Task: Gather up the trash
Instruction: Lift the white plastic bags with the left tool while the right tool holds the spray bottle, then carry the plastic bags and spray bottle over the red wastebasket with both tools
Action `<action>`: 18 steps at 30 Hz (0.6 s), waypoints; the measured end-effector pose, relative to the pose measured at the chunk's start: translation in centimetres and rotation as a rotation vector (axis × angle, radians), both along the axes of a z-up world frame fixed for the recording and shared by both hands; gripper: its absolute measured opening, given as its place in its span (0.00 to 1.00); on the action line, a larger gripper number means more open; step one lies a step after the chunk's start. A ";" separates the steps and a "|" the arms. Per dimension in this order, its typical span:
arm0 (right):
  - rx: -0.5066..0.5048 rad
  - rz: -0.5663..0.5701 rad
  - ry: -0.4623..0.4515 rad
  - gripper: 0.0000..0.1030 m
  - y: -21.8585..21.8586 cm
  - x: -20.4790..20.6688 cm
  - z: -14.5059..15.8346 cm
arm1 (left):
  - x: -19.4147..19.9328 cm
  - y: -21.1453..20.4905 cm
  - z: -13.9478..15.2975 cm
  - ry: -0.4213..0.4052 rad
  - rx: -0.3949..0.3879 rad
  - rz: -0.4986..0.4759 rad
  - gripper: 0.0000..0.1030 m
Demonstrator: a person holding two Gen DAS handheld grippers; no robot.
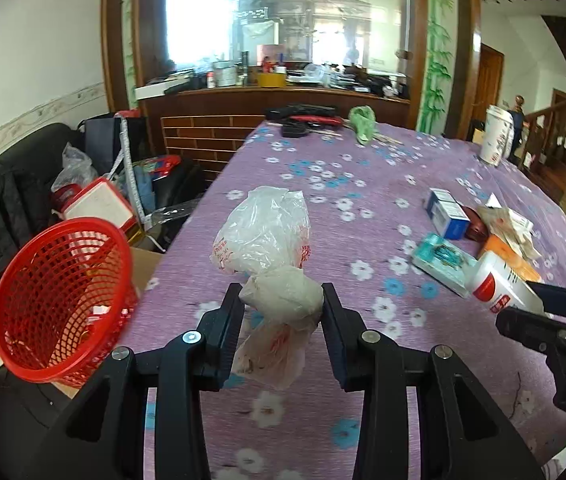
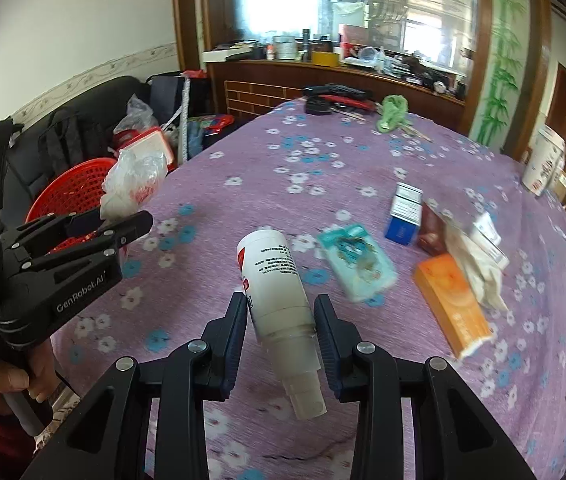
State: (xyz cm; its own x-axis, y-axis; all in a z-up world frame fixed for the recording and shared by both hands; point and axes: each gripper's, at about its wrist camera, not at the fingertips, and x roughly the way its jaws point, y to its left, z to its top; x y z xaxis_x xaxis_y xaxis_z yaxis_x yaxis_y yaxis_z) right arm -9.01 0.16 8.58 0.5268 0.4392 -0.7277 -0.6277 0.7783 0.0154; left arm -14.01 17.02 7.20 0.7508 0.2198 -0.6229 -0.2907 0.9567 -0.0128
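Observation:
My left gripper [image 1: 282, 300] is shut on a crumpled white plastic bag [image 1: 267, 236] with red print, held above the purple flowered tablecloth [image 1: 323, 184]. A red mesh basket [image 1: 59, 300] stands off the table's left edge, left of that gripper. My right gripper [image 2: 281, 312] is shut on a white plastic bottle [image 2: 275, 276] with a red label, held bottom forward above the cloth. The left gripper with its bag [image 2: 131, 184] shows at the left of the right wrist view, over the basket [image 2: 71, 188]. The bottle [image 1: 499, 284] and right gripper [image 1: 539, 308] show at the right of the left wrist view.
On the cloth lie a teal packet [image 2: 357, 264], a blue and white box [image 2: 405, 216], an orange box [image 2: 453, 308], crumpled white paper [image 2: 479, 264], a green bag [image 2: 393, 112] and a paper cup [image 2: 543, 164]. A black sofa [image 1: 11, 192] with clutter stands left.

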 end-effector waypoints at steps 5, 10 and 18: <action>-0.012 0.042 0.003 0.36 2.6 -0.4 0.2 | -1.1 2.6 0.3 -0.019 -0.014 0.049 0.36; -0.017 0.081 0.020 0.36 4.9 -0.6 0.2 | -2.1 5.0 0.5 -0.030 -0.027 0.093 0.36; -0.014 0.149 0.030 0.36 8.6 -1.1 0.8 | -3.7 8.5 1.2 -0.055 -0.037 0.163 0.36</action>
